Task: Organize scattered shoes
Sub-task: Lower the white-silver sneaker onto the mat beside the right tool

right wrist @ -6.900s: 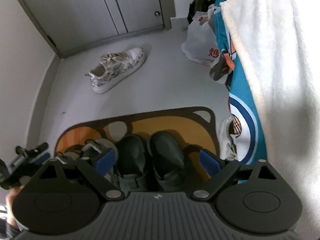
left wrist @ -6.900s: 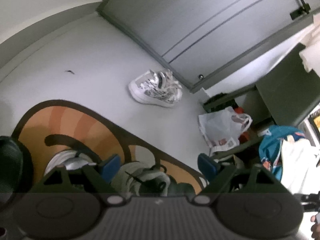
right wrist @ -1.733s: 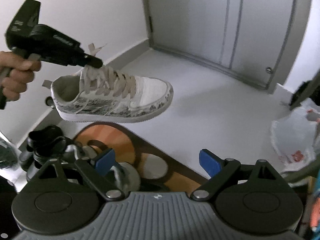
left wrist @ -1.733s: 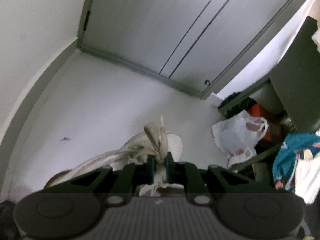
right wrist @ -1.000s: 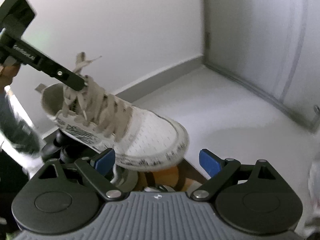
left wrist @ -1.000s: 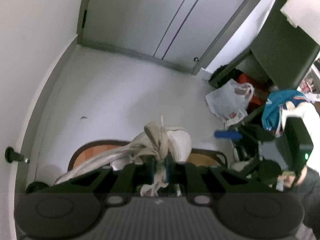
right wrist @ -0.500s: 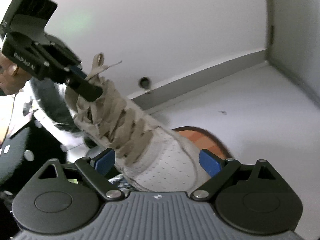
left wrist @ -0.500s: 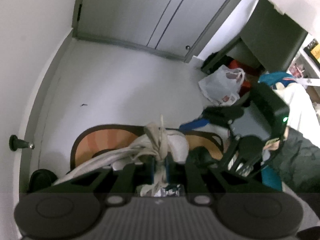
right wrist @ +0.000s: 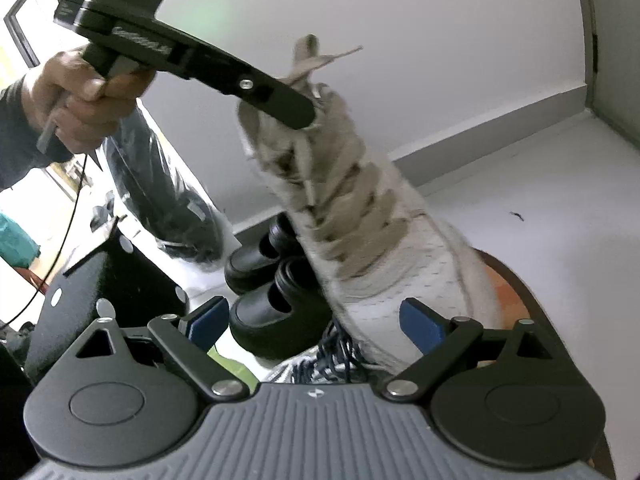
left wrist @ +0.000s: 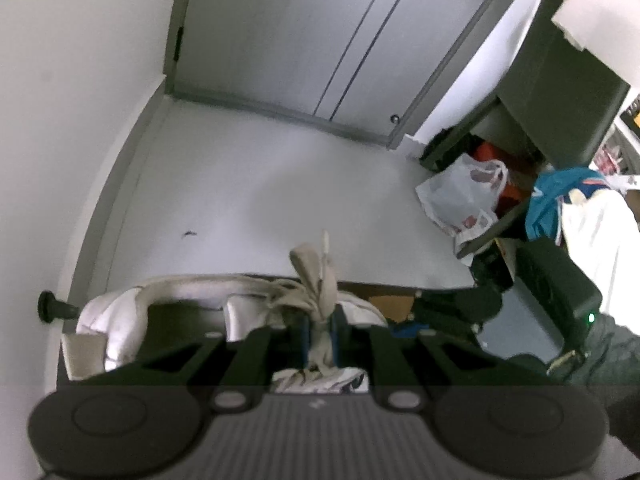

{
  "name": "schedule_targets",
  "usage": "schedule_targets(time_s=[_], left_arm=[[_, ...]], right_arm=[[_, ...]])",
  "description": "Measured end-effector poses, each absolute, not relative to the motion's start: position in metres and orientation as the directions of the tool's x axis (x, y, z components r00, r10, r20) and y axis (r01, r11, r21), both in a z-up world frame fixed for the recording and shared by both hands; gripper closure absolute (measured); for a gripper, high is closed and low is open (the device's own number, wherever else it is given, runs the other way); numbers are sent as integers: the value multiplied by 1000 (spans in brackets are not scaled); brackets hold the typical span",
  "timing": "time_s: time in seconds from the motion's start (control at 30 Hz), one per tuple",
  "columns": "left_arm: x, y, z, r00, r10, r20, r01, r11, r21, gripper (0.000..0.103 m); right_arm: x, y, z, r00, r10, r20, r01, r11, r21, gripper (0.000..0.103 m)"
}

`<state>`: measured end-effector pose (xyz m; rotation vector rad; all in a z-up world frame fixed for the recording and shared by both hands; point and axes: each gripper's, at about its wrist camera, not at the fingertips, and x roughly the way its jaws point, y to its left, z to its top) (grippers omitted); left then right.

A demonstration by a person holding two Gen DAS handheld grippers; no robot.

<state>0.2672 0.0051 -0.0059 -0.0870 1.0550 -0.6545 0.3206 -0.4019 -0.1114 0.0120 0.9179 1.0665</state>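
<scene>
Here the left gripper (left wrist: 319, 330) has its fingers pinched on the laces of the white sneaker (right wrist: 384, 248), so it hangs toe-down above the orange mat (right wrist: 508, 292), likely for setting beside the black shoes (right wrist: 264, 280). The right gripper (right wrist: 316, 322) waits with fingers wide, holding nothing.

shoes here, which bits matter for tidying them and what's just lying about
Part of the job:
- white sneaker, hanging by its laces
- left gripper, jaws shut on the laces
- right gripper, jaws open, beside the sneaker's toe
- black shoes by the wall
- orange mat

Just lying about:
- white plastic bag
- teal cloth
- door stop
</scene>
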Motion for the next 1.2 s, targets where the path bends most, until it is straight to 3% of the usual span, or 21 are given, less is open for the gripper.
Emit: schedule_targets(time_s=[0.67,1.2], left_arm=[[287,-41,-11,292,-606,-740,515,752,-412,93],[243,-5,-14,173,-635,-753,550,697,-461,93]], right_arm=[[358,-493,-96,342,660,-669,-679,666,309,7],[360,-453,-77,224,695,-683,-793,538,287,7]])
